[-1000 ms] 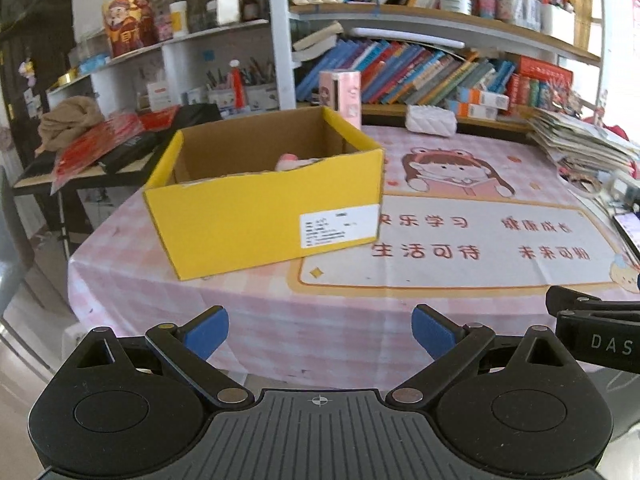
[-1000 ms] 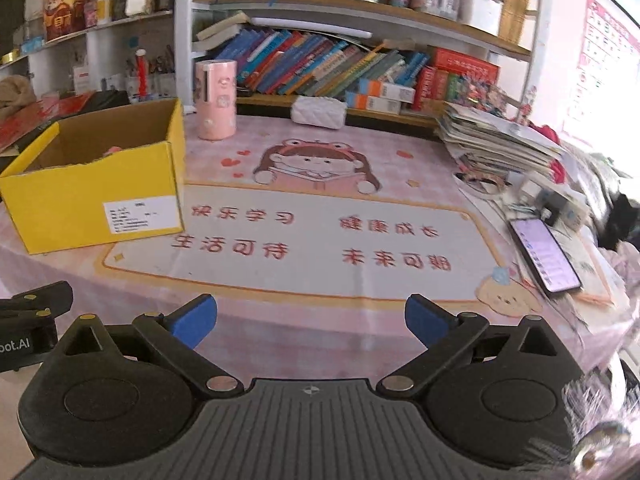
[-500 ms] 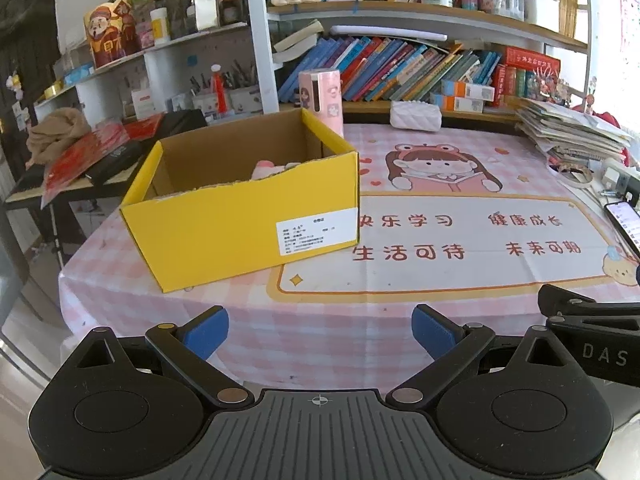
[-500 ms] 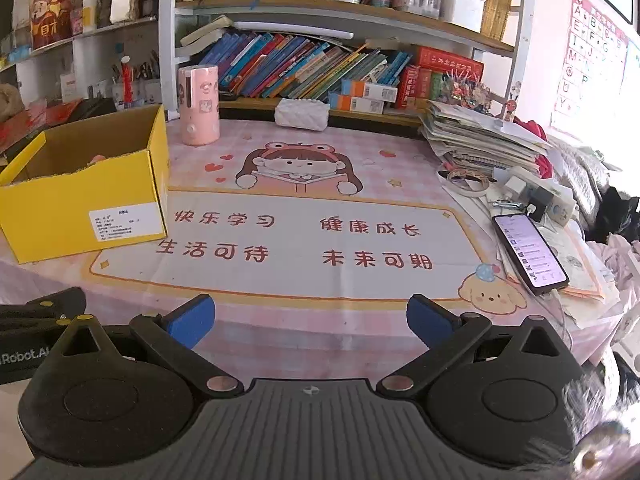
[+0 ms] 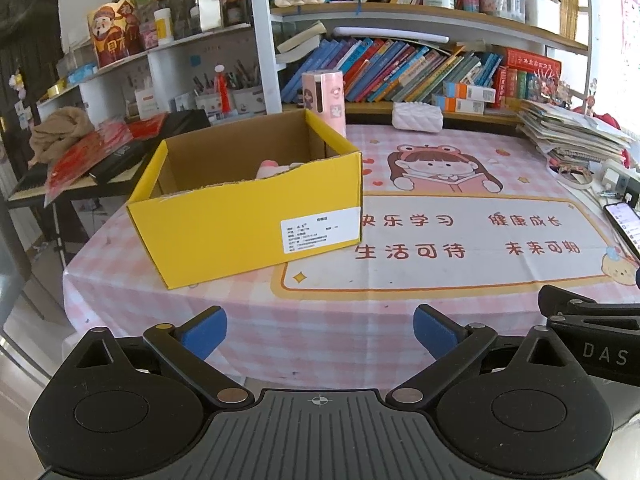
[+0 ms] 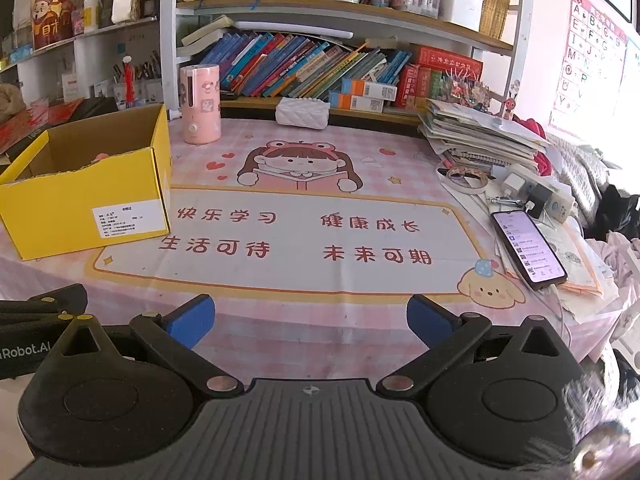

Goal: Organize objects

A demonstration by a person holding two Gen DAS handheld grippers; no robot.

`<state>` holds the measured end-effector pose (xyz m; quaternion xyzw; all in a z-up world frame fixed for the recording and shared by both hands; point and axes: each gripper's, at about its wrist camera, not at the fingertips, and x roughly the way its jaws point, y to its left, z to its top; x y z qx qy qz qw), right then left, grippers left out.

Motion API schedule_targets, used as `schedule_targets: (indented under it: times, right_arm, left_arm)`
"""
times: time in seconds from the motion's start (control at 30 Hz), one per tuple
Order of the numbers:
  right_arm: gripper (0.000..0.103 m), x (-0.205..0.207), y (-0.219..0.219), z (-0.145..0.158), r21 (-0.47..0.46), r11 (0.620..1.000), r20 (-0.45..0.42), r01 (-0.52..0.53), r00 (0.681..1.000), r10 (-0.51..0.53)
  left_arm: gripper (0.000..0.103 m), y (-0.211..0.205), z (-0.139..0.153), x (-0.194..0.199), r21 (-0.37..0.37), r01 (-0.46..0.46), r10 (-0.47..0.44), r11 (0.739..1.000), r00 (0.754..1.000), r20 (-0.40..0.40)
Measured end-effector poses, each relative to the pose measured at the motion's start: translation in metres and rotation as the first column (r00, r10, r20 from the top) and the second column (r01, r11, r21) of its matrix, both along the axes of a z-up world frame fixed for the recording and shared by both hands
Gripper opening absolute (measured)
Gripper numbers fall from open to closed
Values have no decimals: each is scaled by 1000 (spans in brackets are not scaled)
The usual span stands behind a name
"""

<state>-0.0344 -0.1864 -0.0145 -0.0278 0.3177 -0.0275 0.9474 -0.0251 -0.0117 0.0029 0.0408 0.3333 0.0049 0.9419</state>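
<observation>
An open yellow cardboard box (image 5: 248, 220) stands on the left of the pink checked table (image 5: 320, 332), also seen as the box (image 6: 84, 208) in the right wrist view. A pink item (image 5: 272, 168) peeks over its front wall. Behind the box stands a pink cylinder (image 5: 323, 100), shown too as the cylinder (image 6: 199, 104). A white quilted case (image 6: 302, 113) lies at the table's back. My left gripper (image 5: 320, 330) hangs open before the table's near edge, holding nothing. My right gripper (image 6: 310, 320) is open and empty too, beside the left one.
A phone (image 6: 528, 248) lies lit at the right edge, near chargers (image 6: 536, 196) and a paper stack (image 6: 480, 136). Bookshelves (image 6: 320, 64) rise behind the table. A side desk (image 5: 92, 160) with red packets stands left. A printed mat (image 6: 304, 236) covers the table's middle.
Both grippers have drawn back from the table and risen slightly; the box and mat look smaller and farther. Jaws stayed open throughout.
</observation>
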Motion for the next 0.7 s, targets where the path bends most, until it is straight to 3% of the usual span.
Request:
schedule_targets:
  times: [0.7]
  right_arm:
    - [103, -2, 3, 5, -24, 999, 17, 28, 999, -27]
  left_arm:
    - [101, 2, 1, 6, -58, 10, -10, 998, 1000, -8]
